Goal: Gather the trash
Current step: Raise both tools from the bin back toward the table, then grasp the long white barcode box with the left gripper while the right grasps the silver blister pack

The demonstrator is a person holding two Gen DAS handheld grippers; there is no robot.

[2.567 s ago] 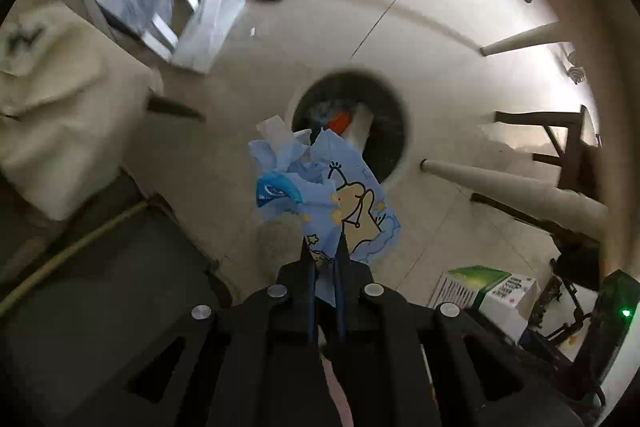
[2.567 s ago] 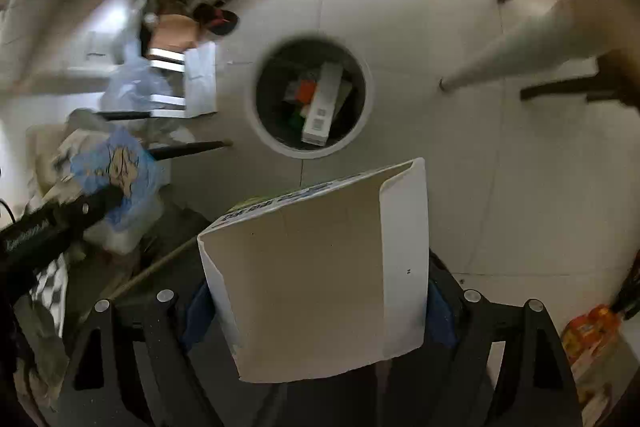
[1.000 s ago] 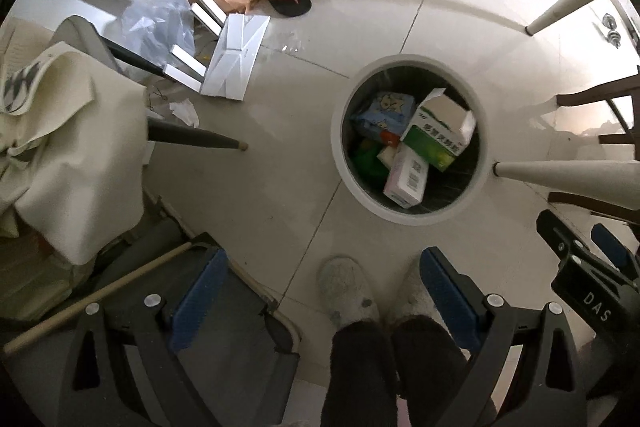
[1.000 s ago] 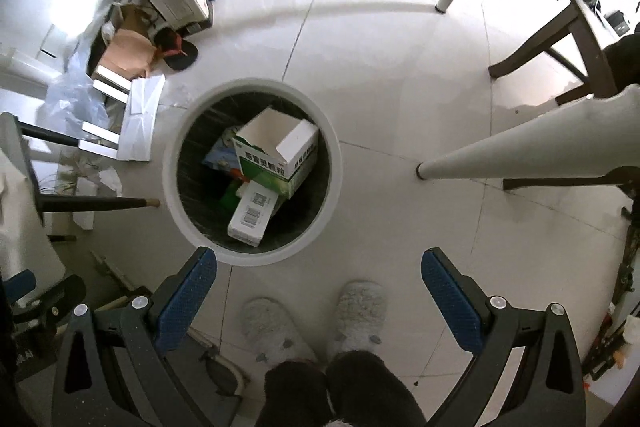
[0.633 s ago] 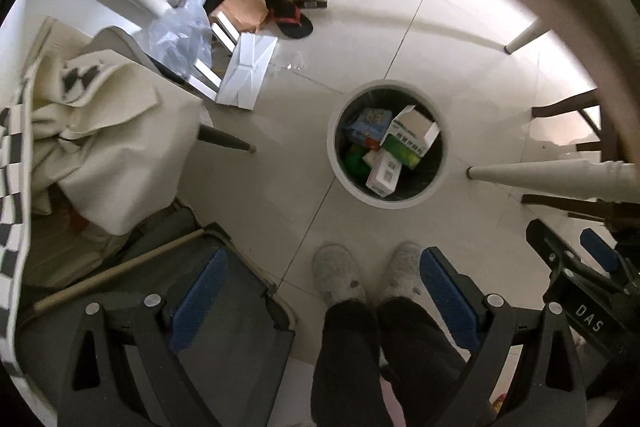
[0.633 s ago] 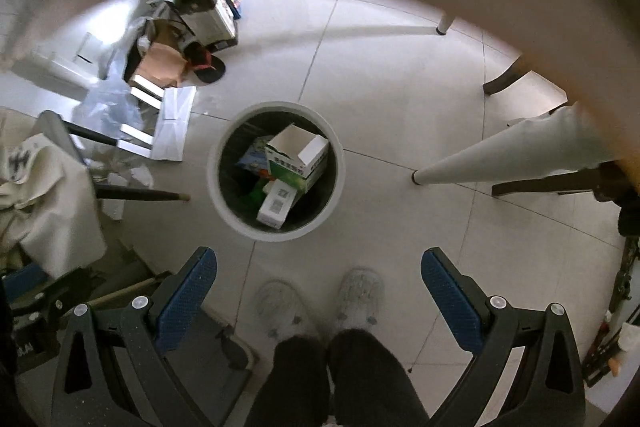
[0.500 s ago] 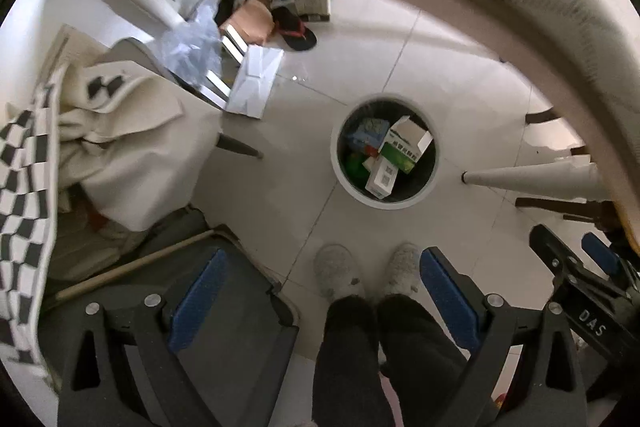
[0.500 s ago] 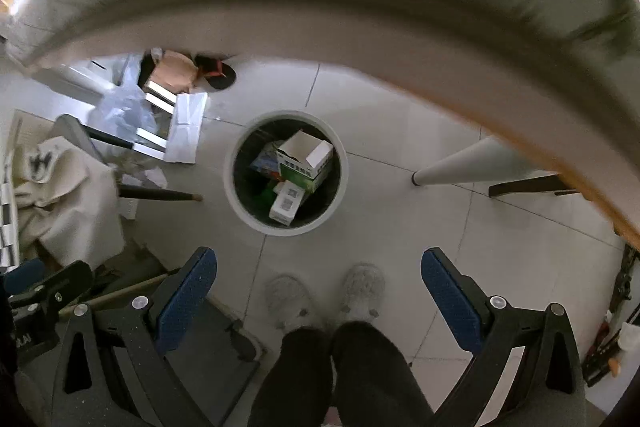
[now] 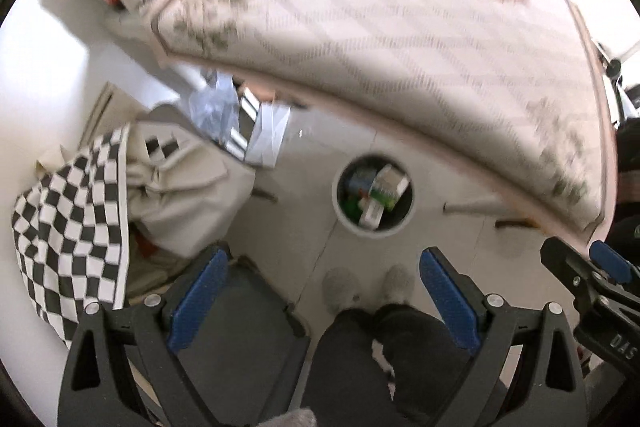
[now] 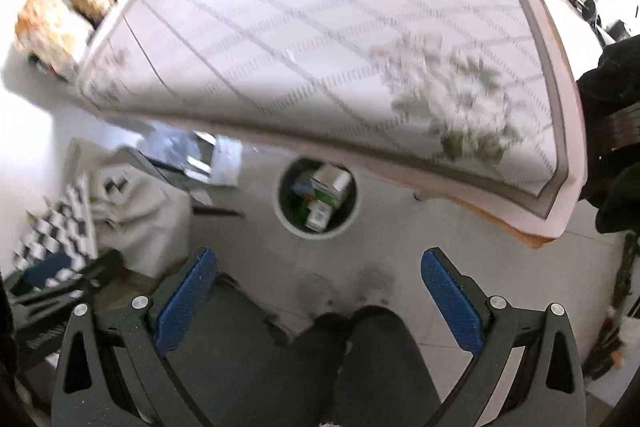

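A round white trash bin [image 9: 340, 211] [image 10: 282, 217] stands on the tiled floor far below, holding a green-and-white carton [image 9: 390, 185] [image 10: 328, 187], a white barcode box [image 9: 372, 213] [image 10: 318, 217] and a blue wrapper. My left gripper [image 9: 322, 291] is open high above it, blue pads wide apart, nothing between them. My right gripper [image 10: 318, 291] is also open and empty. The right gripper's tip [image 9: 588, 275] shows at the right of the left wrist view.
A table with a patterned cloth [image 9: 400, 19] [image 10: 340, 27] fills the upper half of both views. A chair draped with beige and checkered fabric [image 9: 80, 211] [image 10: 132, 211] stands left. The person's slippered feet [image 9: 368, 287] [image 10: 344, 291] are near the bin. Boxes and a plastic bag [image 9: 216, 107] lie behind.
Both grippers let go of the blue wrapper and the carton into the bin, then rose well above it; the tabletop has come into view and the bin looks smaller.
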